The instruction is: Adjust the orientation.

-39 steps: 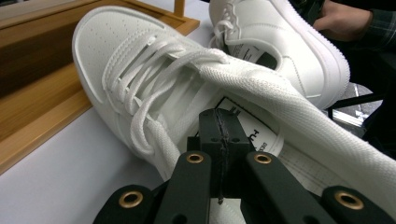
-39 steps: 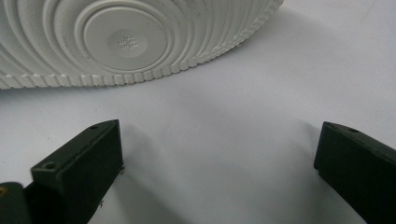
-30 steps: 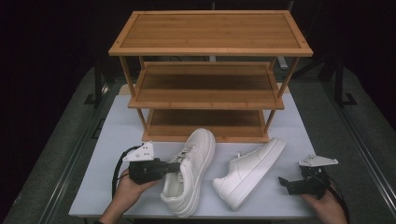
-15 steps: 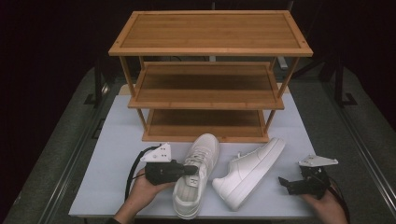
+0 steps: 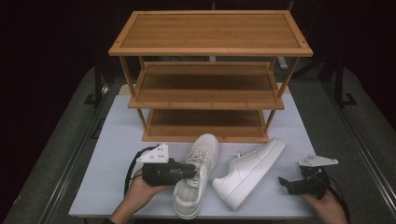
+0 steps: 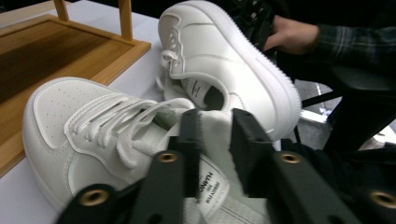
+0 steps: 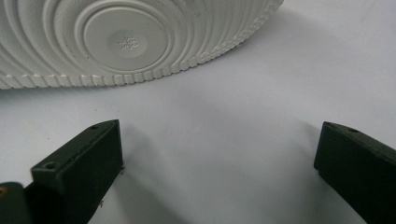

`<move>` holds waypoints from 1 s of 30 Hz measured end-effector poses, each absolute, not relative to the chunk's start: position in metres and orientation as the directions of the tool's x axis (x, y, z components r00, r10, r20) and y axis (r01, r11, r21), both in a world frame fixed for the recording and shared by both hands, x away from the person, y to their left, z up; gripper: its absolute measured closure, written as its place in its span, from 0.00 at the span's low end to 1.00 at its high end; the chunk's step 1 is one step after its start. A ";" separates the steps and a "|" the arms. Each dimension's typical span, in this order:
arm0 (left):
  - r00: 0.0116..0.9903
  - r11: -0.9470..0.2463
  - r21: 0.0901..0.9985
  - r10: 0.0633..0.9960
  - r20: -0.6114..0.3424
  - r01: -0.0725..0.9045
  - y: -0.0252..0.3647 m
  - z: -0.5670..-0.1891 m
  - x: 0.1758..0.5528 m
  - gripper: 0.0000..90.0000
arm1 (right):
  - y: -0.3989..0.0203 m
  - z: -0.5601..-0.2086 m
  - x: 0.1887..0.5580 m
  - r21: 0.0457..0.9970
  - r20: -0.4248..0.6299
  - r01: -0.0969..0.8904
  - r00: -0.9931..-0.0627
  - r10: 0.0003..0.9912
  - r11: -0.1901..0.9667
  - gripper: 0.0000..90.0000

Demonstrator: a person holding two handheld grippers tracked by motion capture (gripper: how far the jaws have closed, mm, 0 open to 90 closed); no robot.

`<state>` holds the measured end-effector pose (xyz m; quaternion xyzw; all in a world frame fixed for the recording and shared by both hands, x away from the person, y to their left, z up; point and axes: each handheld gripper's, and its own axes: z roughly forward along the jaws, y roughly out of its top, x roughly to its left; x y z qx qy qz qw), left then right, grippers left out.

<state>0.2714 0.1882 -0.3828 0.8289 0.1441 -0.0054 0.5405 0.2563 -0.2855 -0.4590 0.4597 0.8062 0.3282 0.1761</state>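
Gripper-wise, we see the left gripper [image 5: 192, 171] with jaws just opening, the collar of the upright shoe [image 5: 196, 179] between them; its toe points at twelve o'clock toward the rack [image 5: 210, 74]. At three o'clock, the right gripper [image 5: 286, 183] gapes empty beside the tipped shoe [image 5: 250, 170].

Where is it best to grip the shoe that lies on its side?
Probably the heel collar of the tipped shoe, coming from the near side: its sole faces the open right gripper, too broad for the jaws, while the collar is thin.
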 end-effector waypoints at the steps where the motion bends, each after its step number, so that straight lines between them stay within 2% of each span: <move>1: 0.961 -0.371 0.898 0.226 -0.158 0.235 0.189 -0.381 0.268 0.69 | -0.285 -0.459 0.256 0.691 0.018 0.626 -0.515 0.857 0.362 0.01; 7: 0.965 -0.388 0.897 0.228 -0.128 0.210 0.189 -0.377 0.260 0.53 | -0.286 -0.459 0.256 0.691 0.018 0.625 -0.516 0.857 0.362 0.01; 11: 0.962 -0.379 0.901 0.243 -0.121 0.209 0.193 -0.376 0.258 0.49 | -0.286 -0.459 0.256 0.691 0.019 0.626 -0.515 0.857 0.361 0.01; 14: 0.954 -0.359 0.906 0.269 -0.130 0.224 0.199 -0.377 0.260 0.48 | -0.286 -0.459 0.256 0.691 0.019 0.626 -0.515 0.857 0.361 0.01; 26: 0.923 -0.410 0.867 0.361 -0.132 0.284 0.200 -0.397 0.271 0.42 | -0.286 -0.459 0.256 0.691 0.019 0.626 -0.516 0.857 0.361 0.01; 30: 0.918 -0.429 0.855 0.378 -0.123 0.291 0.197 -0.402 0.272 0.45 | -0.286 -0.459 0.256 0.691 0.019 0.626 -0.515 0.857 0.361 0.01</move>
